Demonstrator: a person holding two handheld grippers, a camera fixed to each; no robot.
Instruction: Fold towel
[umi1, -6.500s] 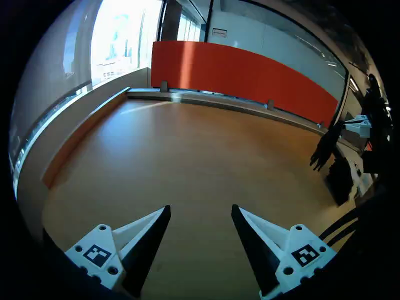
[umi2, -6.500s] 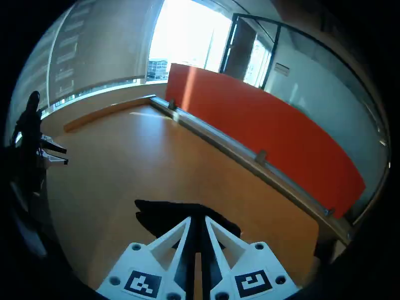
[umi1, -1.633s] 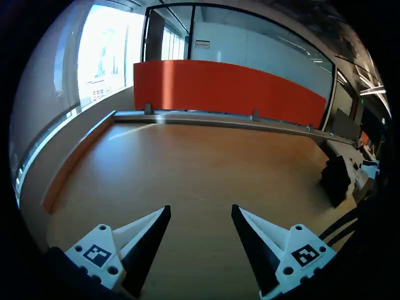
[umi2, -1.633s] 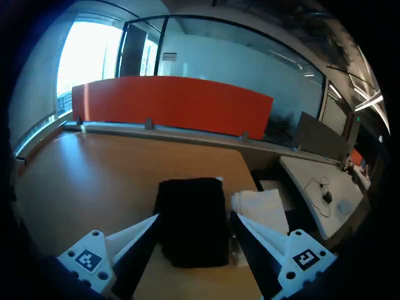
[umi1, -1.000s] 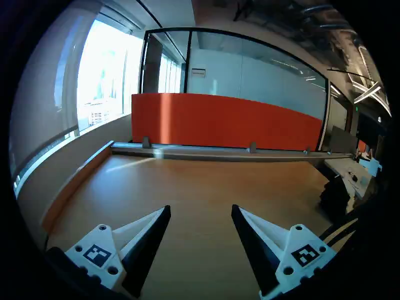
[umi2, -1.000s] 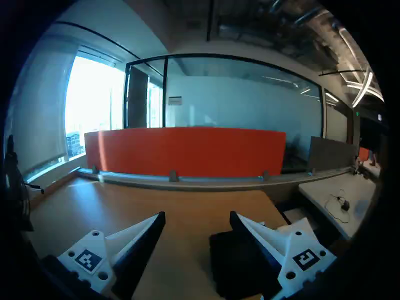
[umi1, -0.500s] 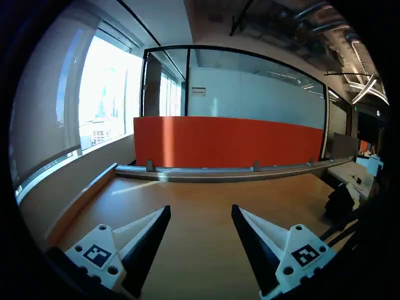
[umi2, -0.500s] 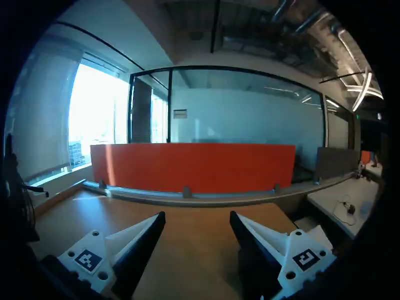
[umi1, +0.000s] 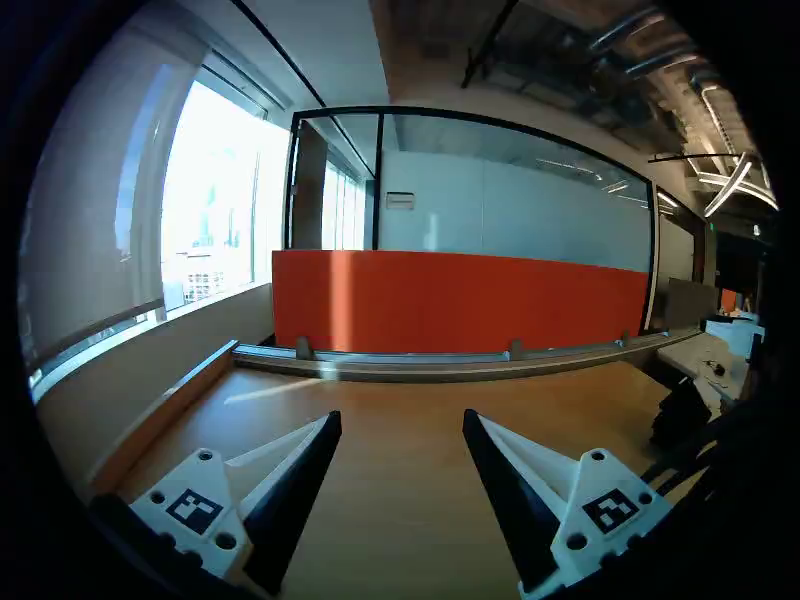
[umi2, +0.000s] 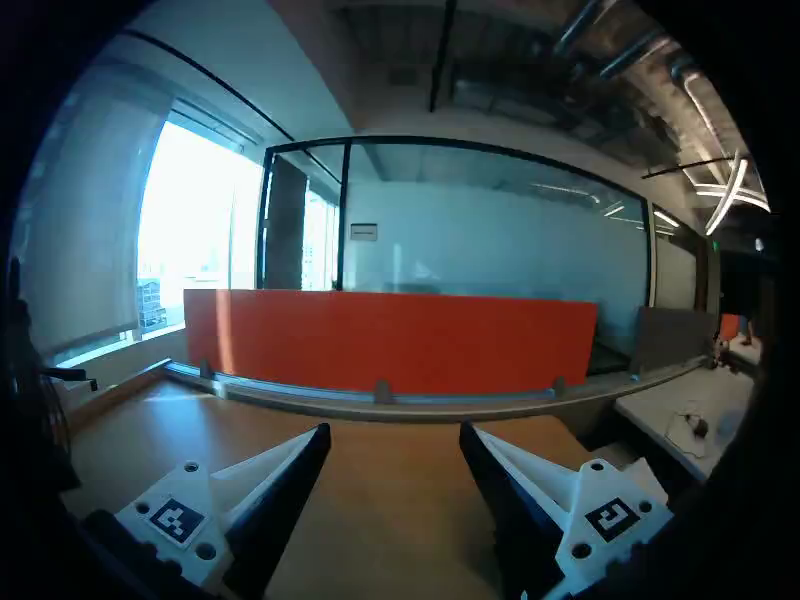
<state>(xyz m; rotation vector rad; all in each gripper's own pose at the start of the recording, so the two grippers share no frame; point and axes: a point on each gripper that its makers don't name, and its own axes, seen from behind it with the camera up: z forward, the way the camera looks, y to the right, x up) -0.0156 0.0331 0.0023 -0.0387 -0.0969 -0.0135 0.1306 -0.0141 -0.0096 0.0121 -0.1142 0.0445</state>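
Towel fold: both claws are hanging released over the tabletop, gripping nothing.

Towel (umi1: 682, 415): I'm reading the dark bundle at the far right edge of the tabletop (umi1: 400, 505) in the left gripper view as it, but it's too small and edge-on to confirm, or to tell how folded it is. Left claw (umi1: 401, 413) is hovering spread wide and empty, pointing across bare wood at the orange partition (umi1: 450, 300). In the right gripper view, right claw (umi2: 394, 426) is doing the same, spread and empty, looking level at the partition rather than down. I'm judging we're sitting between steps: either the fold is done and the claws are clear, or a fresh approach is pending. The next move is calling for tilting both claws down, swinging toward the bundle and finding a free edge before pinching.
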